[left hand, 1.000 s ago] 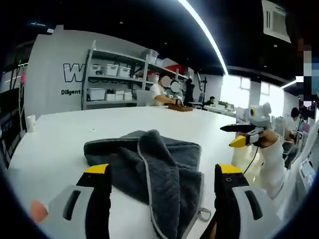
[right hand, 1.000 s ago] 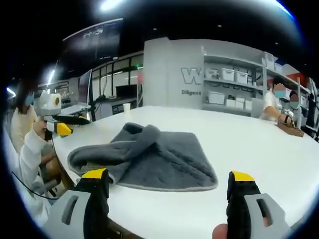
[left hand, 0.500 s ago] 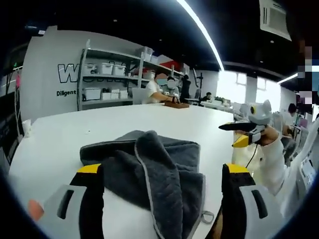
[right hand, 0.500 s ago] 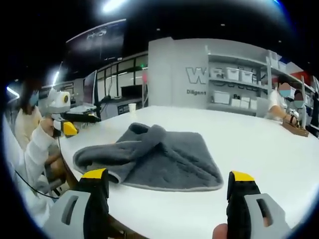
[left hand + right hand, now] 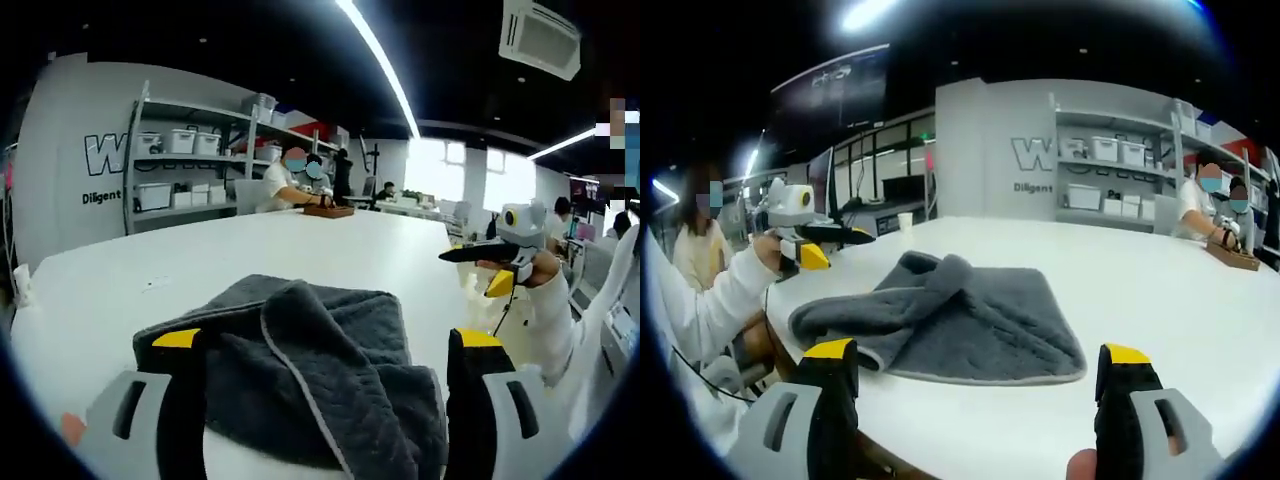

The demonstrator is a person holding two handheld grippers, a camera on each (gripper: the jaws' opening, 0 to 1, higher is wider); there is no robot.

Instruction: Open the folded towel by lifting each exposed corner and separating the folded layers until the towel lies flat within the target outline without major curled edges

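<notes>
Fingers of the left gripper stand spread, having dipped closer over the folded grey towel, bunched at six o'clock; right gripper view: right gripper spread too, unmoved, towel at ten o'clock, unfolding not begun

a long white worktop runs toward a grey wall with lettering. metal shelves hold white bins. a ceiling light strip glows overhead, bright windows beyond. people sit at the far end.
</notes>
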